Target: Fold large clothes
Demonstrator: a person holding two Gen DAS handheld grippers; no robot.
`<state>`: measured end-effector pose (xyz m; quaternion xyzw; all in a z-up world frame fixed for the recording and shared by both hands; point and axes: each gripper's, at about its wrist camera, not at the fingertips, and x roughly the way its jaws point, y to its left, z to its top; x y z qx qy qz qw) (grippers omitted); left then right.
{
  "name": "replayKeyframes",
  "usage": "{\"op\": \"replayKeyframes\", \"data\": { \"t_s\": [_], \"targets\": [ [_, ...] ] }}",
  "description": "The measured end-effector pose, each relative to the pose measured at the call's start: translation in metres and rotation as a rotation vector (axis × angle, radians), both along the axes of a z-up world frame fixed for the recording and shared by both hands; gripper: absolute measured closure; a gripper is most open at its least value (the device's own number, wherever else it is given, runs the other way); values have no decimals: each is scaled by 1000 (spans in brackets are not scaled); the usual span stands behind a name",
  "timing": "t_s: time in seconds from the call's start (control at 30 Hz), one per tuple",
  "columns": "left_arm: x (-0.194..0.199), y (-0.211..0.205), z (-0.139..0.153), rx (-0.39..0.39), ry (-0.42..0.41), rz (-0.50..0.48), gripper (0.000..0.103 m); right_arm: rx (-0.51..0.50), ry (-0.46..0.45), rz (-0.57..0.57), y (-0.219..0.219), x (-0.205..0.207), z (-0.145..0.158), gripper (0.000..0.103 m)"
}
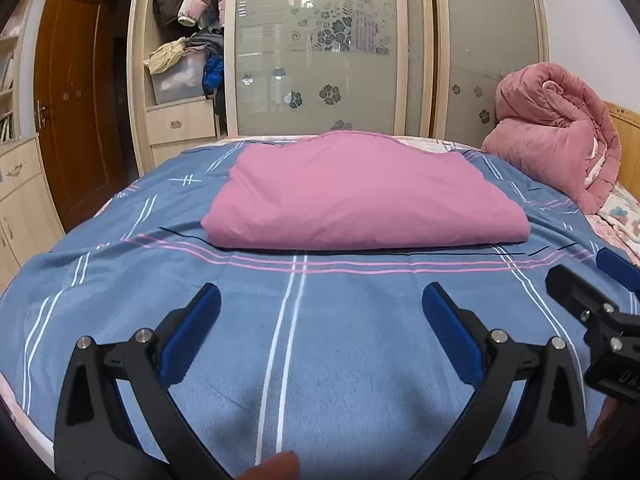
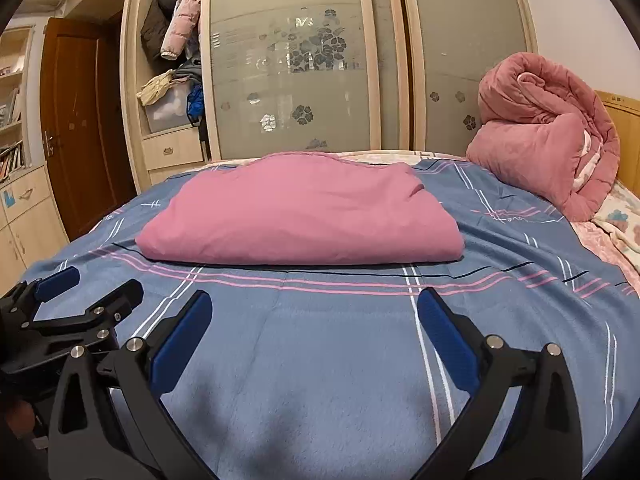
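- Currently both grippers hang over the near part of the bed, holding nothing; I read this as a pause between folds, or the task close to its end.
- My left gripper [image 1: 320, 304]: jaws wide, blue pads [image 1: 188, 336] well apart, only the blue plaid bedsheet [image 1: 340, 360] between them.
- My right gripper [image 2: 314, 312]: jaws likewise wide and empty, sitting just beside the left one; each shows at the edge of the other's view.
- Task item: pink folded cloth [image 1: 360, 196], a large garment or cover (cannot tell which), lies ahead of both sets of jaws, well apart from the fingertips. It forms a thick, roughly rectangular stack with a rounded fold along the near edge.
- From the right wrist view, the far right corner of the stack [image 2: 416, 188] looks a little rumpled.
- Pink quilt [image 1: 556, 132] is bundled ahead and to the right of the jaws, near the headboard; not touching the folded cloth.
- Wardrobe [image 1: 320, 48] stands beyond the bed.
- Judgement: main folds appear done. If one more fold is wanted, the next move calls for reaching forward, jaws lowered to the near fold at its two corners, closing on all layers at once.
- Risk: pinching the bedsheet along with the bottom layer.
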<state>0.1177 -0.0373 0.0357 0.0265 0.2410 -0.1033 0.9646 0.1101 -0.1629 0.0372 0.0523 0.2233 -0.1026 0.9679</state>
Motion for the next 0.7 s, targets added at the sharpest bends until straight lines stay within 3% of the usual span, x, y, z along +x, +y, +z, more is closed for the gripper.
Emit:
{"op": "replayKeyframes", "data": {
  "t_s": [0.7],
  "targets": [
    [1, 2, 8, -3, -25, 27, 2, -4, 3, -4, -8, -1, -2, 1]
  ]
}}
